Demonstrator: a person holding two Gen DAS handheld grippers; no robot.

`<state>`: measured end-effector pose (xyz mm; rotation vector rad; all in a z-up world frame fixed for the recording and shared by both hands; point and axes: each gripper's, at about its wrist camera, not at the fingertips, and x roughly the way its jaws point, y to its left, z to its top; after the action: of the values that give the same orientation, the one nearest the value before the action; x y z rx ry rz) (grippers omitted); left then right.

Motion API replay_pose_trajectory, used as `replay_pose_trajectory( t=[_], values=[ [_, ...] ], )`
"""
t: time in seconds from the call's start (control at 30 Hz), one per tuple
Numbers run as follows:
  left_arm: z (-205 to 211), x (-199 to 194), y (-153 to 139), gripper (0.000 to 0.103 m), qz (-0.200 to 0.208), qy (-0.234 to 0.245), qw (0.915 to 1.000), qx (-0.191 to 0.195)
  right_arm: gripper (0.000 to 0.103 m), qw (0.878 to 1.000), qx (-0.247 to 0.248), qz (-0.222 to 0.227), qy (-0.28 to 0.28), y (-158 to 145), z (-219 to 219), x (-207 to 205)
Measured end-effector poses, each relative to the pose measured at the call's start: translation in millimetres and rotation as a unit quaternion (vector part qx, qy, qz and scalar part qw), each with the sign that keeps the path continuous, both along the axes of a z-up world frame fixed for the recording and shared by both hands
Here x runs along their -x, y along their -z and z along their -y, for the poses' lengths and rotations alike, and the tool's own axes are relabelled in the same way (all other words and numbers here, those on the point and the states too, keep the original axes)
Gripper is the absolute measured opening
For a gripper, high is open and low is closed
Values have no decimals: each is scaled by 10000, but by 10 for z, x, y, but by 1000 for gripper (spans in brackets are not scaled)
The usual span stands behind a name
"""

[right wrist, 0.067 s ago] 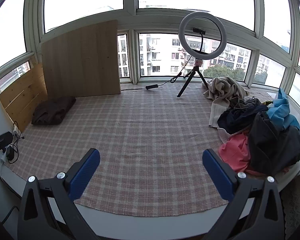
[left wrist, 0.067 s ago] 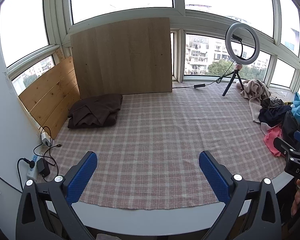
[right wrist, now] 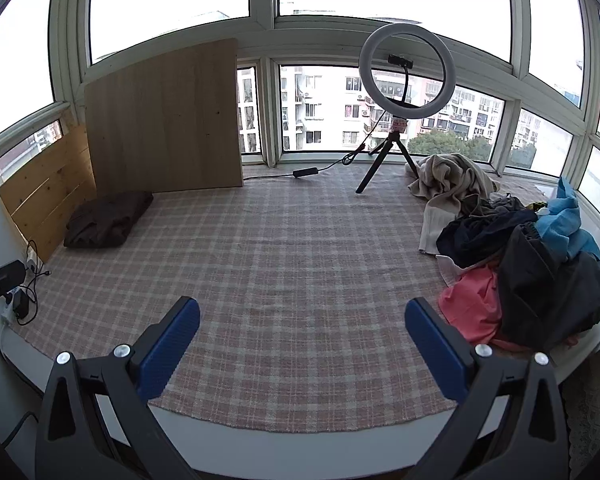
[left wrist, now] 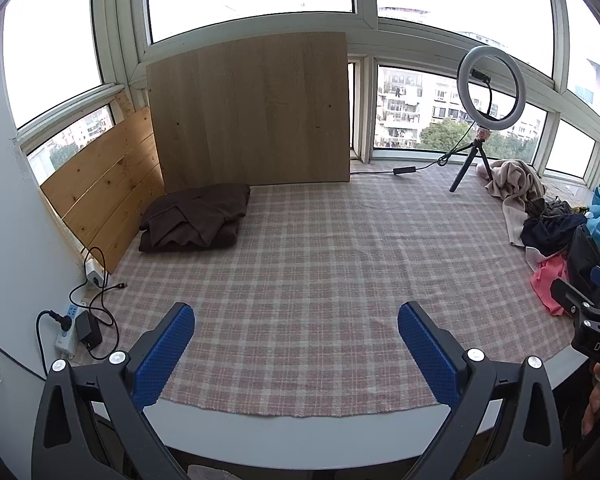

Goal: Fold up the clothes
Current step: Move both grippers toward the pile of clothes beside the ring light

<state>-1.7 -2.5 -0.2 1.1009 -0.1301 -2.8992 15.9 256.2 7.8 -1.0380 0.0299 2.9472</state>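
Observation:
A folded dark brown garment (left wrist: 196,220) (right wrist: 108,220) lies at the far left of the checked cloth (left wrist: 320,272) (right wrist: 300,264), against the wooden boards. A heap of unfolded clothes (right wrist: 532,256) (left wrist: 560,232) in beige, navy, black, blue and pink is piled at the right. My left gripper (left wrist: 296,344) hangs open over the cloth's near edge, nothing between its blue pads. Likewise my right gripper (right wrist: 302,348) is open and holds nothing, with the pink garment (right wrist: 476,304) just right of its right finger.
A ring light on a small tripod (right wrist: 400,120) (left wrist: 484,120) stands at the back by the windows, its cable trailing left. A large wooden board (left wrist: 252,112) leans at the back left. A power strip with plugs and cables (left wrist: 72,328) lies at the left edge.

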Motion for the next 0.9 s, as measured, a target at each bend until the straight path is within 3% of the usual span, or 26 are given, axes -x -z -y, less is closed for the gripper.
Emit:
replay_pose_trajectory(
  t=[0.5, 0.9],
  values=[
    [31, 155, 77, 102, 285, -64, 9995, -113, 103, 9999, 20, 14, 130, 24, -70, 35],
    [-338, 455, 179, 102, 360, 773, 9964, -22, 103, 9965, 3, 10, 840, 26, -365, 9]
  ],
)
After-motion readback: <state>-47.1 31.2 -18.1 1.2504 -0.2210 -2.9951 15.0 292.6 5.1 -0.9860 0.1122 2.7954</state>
